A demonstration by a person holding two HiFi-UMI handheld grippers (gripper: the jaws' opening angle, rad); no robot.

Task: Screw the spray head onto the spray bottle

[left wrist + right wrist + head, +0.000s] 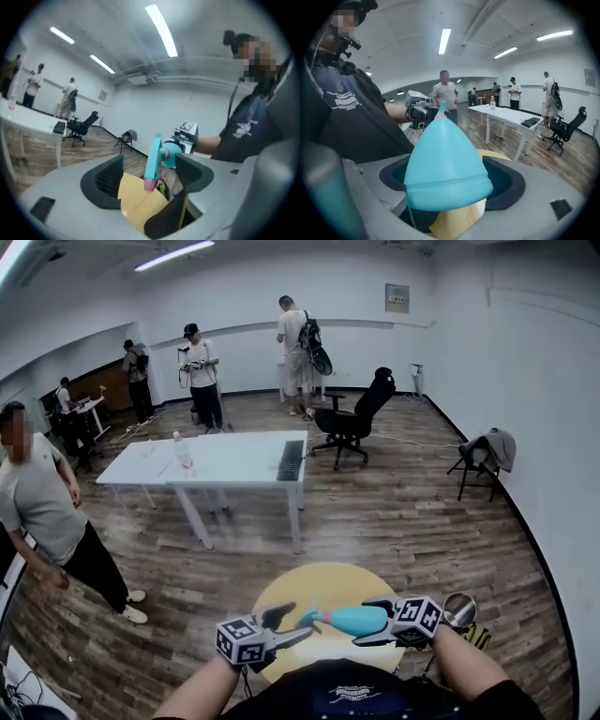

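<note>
left gripper (294, 626) released, jaws flanking the spray head (309, 618); right gripper (375, 621) clamps the teal spray bottle (354, 620) level above a yellow round table (328, 582).
left gripper view: pads clear of the head.
right gripper view: bottle wedged between jaws, contents unseen.
likely mid-screwing; next, clench on the head and twist.

We see a plain open-plan office or lab: wood-plank floor (403, 512), white walls (525, 352), ceiling strip lights (174, 255), a long white desk (234, 465) with a keyboard (291, 460), a black swivel chair (354, 423) and people (202, 376) standing about.
</note>
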